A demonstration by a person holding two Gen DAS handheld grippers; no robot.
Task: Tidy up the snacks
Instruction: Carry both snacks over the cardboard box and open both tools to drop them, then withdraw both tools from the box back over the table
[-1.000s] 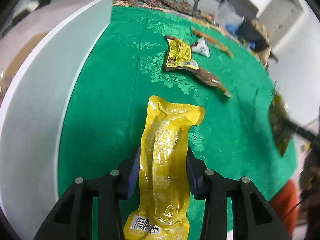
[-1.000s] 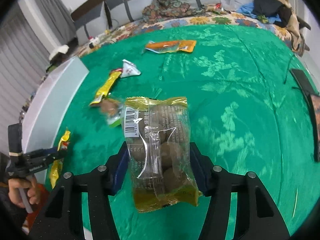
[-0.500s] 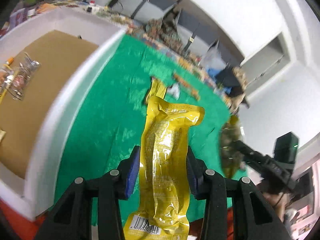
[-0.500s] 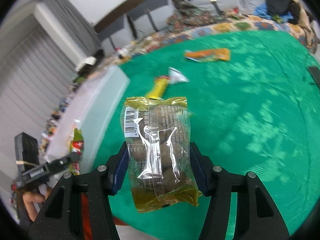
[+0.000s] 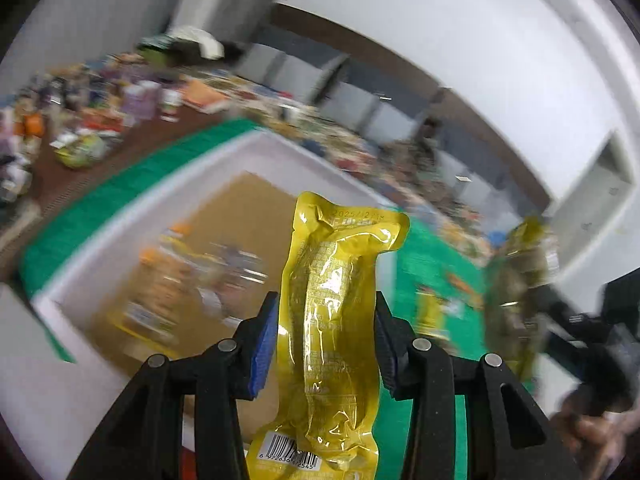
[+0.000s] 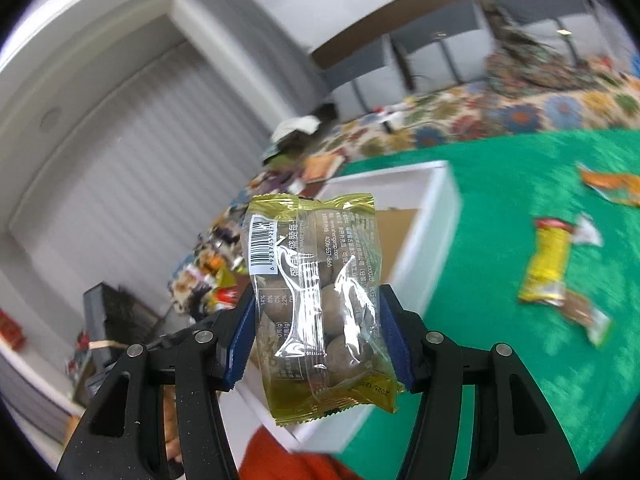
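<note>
My left gripper (image 5: 326,344) is shut on a long yellow snack pouch (image 5: 334,320) and holds it in the air over the white box (image 5: 120,224) with a brown cardboard floor, where several snacks lie blurred. My right gripper (image 6: 316,336) is shut on a clear gold-edged packet of brown round snacks (image 6: 320,304), held up in front of the same white box (image 6: 432,236). That packet also shows at the right of the left wrist view (image 5: 516,280).
On the green tablecloth (image 6: 500,320) lie a yellow wrapper (image 6: 546,264), a small white packet (image 6: 588,232), a brown packet (image 6: 580,312) and an orange packet (image 6: 612,182). A cluttered floral surface (image 6: 520,116) and grey chairs stand behind.
Both grippers have lifted and swung left towards the white box, each keeping its snack. The left view now looks down into the box.
</note>
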